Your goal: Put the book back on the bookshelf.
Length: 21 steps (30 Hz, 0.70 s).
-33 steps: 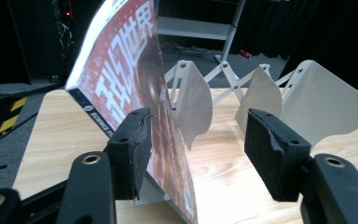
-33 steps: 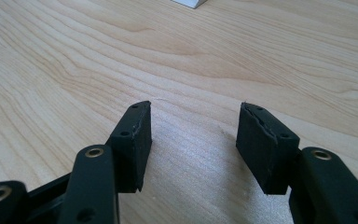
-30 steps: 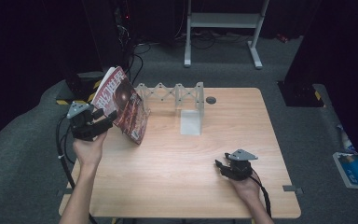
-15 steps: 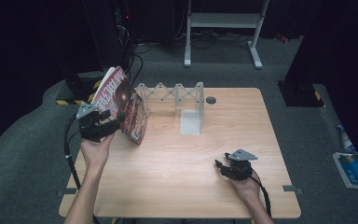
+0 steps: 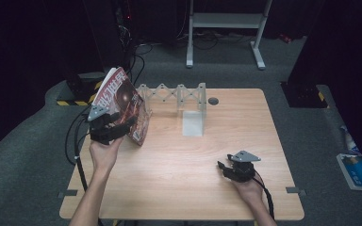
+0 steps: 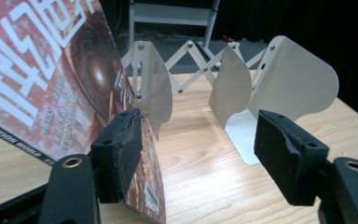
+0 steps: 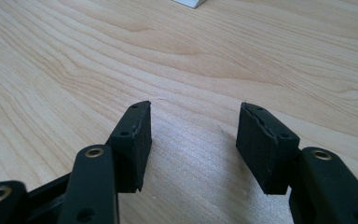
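A magazine (image 5: 122,106) w/ glossy red-brown cover, big white lettering and a dark round motif was seen upper left of the high view, stood tilted at the rack's (image 5: 179,94) left end. The left gripper (image 5: 118,127) had just been opening, jaws spread, cover edge beside one pad (image 6: 121,149). The right gripper (image 5: 226,168), lower right, was spread, nothing held.

Magazine (image 5: 122,101) stands tilted at the tabletop's (image 5: 169,179) far left, against the left end of the expanding rack (image 5: 179,94). Left hand-held gripper (image 5: 118,128) just before it; right hand-held gripper (image 5: 227,168) near right, well apart.
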Tool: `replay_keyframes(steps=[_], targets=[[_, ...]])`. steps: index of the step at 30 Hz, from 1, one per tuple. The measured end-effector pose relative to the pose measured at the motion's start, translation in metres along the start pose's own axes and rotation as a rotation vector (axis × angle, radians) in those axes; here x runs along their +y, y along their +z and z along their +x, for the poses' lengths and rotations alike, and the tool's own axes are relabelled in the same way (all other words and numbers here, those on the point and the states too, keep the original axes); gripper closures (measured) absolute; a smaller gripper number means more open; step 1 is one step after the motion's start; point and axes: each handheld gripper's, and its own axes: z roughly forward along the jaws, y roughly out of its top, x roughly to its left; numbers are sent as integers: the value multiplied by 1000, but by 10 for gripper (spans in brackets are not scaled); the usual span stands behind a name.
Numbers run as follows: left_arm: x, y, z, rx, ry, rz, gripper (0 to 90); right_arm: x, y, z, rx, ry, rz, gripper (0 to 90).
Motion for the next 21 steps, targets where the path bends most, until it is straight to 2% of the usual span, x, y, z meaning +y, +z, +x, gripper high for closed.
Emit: replay_keyframes(steps=[6,21], targets=[[-1,4,-6,-2,28,10,310,0,0,0,-1,1,2,452],[-3,14,-19,-55,42,34,299,0,0,0,-1,1,2,452]])
